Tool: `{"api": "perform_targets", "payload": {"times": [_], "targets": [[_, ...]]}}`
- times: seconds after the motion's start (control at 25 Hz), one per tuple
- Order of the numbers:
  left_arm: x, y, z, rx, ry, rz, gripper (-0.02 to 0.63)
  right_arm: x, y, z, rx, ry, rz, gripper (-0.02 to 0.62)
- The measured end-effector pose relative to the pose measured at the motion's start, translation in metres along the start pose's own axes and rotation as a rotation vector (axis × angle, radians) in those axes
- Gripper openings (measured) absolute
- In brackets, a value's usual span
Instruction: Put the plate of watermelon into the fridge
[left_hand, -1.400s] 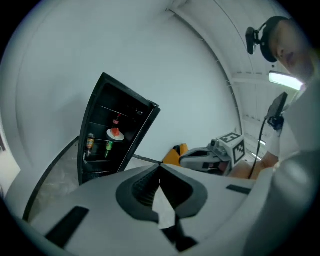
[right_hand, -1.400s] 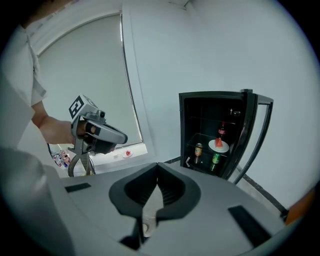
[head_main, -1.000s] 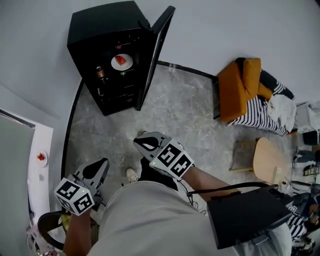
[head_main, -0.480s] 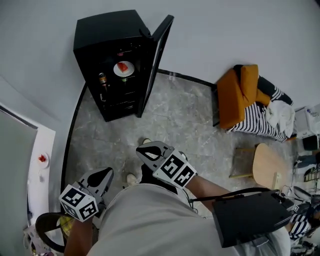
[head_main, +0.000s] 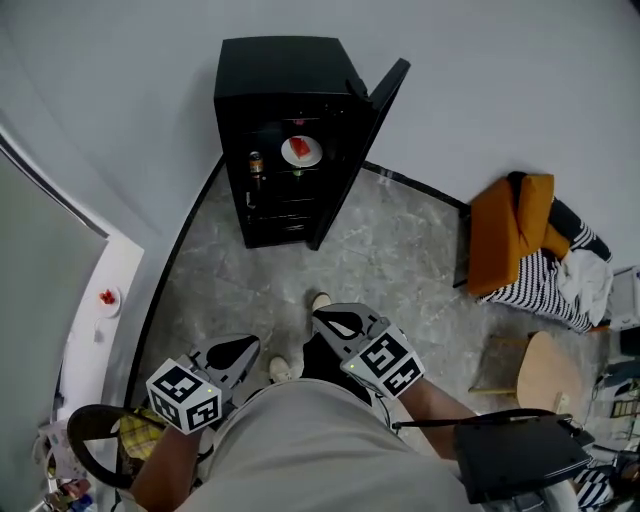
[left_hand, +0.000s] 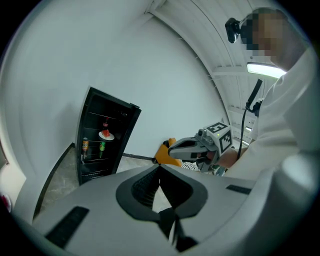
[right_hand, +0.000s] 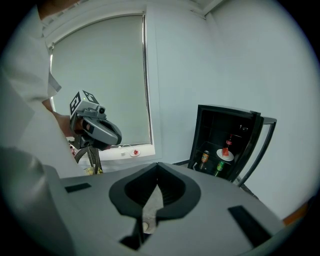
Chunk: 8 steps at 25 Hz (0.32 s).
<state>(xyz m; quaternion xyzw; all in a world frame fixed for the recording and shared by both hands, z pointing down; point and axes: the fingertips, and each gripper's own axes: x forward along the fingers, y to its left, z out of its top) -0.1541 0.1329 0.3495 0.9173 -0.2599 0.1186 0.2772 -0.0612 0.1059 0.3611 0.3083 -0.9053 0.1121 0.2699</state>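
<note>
Watermelon is already shelved: the plate of watermelon, a red wedge on a round white dish, rests on an upper shelf inside the fridge. That fridge is a small, boxy, matte black cabinet standing against the plain white wall, and its door is swung wide on the hinge side. Just beside the plate, toward the fridge's closed wall, an orange can stands upright on a lower shelf. A green can stands below the plate.

Both grippers hang well apart from the fridge, out in front of its open mouth, over the grey marbled floor. The left gripper has its smooth grey jaws pressed together with nothing between them, only a thin seam showing in its own view. The right gripper is likewise closed tight and empty, its ribbed dark pads meeting along one line. Each carries a white cube printed with black square markers.

Beyond the fridge's door side lies an orange cushion with black-and-white striped cloth next to it, and a round pale wooden stool farther out. On the fridge's other side, a white sill holds a small dish with something red on it.
</note>
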Motion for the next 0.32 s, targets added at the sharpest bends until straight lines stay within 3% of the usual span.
{"api": "perform_targets", "payload": {"times": [0.32], "targets": [[0.011,0.022,0.007,-0.007,0.003,0.018,0.012,0.012,-0.018,0.004,0.004,0.008,-0.006,0.014]]}}
